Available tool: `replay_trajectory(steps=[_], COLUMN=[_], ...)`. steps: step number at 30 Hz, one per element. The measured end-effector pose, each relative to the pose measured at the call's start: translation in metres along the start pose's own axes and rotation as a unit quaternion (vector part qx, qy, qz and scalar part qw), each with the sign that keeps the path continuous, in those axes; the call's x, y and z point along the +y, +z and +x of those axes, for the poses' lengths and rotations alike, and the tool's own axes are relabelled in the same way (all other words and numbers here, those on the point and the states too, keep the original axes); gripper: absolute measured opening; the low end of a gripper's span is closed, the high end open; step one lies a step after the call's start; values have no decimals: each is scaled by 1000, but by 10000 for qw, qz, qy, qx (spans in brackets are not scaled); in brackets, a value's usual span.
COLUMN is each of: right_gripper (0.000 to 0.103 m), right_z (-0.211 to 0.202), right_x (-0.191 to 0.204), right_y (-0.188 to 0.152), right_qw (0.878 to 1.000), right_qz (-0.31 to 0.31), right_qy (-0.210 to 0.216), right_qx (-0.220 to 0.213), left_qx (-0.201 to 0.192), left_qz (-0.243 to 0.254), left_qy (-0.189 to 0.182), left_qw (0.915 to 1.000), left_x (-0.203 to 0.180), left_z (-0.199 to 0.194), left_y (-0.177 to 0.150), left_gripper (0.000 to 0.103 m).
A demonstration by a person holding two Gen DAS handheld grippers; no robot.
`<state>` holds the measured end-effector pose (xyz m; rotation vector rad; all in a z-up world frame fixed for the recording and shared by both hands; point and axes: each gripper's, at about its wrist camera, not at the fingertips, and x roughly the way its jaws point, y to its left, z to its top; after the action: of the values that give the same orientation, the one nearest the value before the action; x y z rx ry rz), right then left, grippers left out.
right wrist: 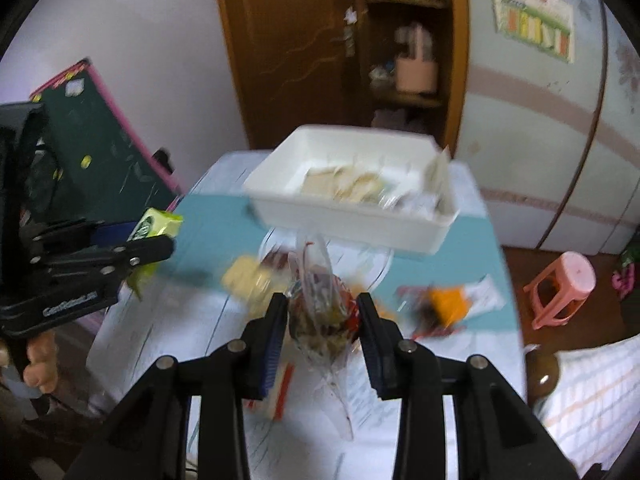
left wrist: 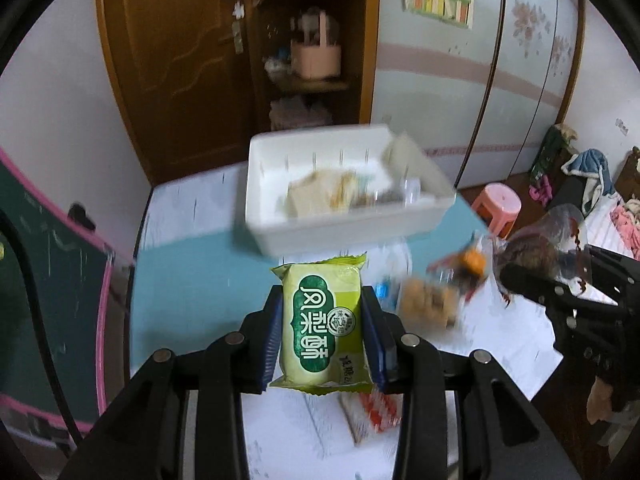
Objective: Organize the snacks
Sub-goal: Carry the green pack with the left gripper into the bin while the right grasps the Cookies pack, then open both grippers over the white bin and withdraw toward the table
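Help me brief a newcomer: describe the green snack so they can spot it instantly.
Start at the white plastic bin on the blue-and-white table. Nearer the camera, the left gripper clamps a lime-green rectangular packet. Only it bears a dark green label with white characters.

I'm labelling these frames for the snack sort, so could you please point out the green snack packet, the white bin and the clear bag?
green snack packet [left wrist: 322,328], left wrist view, printed front face.
white bin [right wrist: 352,226], right wrist view, near outer wall.
clear bag [right wrist: 322,308], right wrist view, filled middle.
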<state>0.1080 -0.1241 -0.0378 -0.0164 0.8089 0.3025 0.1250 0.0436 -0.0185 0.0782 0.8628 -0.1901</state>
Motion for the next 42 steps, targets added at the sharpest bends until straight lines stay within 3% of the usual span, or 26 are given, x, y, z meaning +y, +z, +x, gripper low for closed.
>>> replay_trajectory(steps=[5, 14, 19, 29, 30, 31, 34, 38, 42], right_gripper=[36, 36, 36, 37, 37, 40, 45, 50, 51], right_z=[-5, 11, 46, 141, 147, 153, 167, 172, 170], right_x=[-21, -38, -49, -49, -51, -52, -61, -78, -90], right_y=[69, 156, 186, 195, 197, 196, 191, 181, 175], right_qw=[9989, 9964, 9960, 9977, 9978, 9980, 9967, 9942, 9915], right_qz=[45, 330, 561, 408, 385, 371, 522, 885, 1105], right_qy=[-251, -313, -329, -517, -507, -459, -458, -167, -145], right_qx=[-401, -714, -608, 155, 192, 247, 428, 586, 671], left_qx=[-338, -382, -279, 77, 132, 200, 451, 548, 440], left_qz=[112, -57, -149, -264, -245, -231, -495, -848, -657], left_qy=[284, 599, 650, 627, 473, 324, 462, 290, 471], left_qw=[9990, 9975, 9974, 9977, 9985, 9990, 9967, 9945, 9958], left_x=[1, 14, 18, 25, 25, 25, 33, 48, 46], left_z=[2, 42, 77, 155, 164, 170, 188, 193, 188], left_y=[70, 158, 180, 192, 192, 192, 190, 183, 180], left_gripper=[35, 35, 35, 36, 42, 64, 93, 93, 93])
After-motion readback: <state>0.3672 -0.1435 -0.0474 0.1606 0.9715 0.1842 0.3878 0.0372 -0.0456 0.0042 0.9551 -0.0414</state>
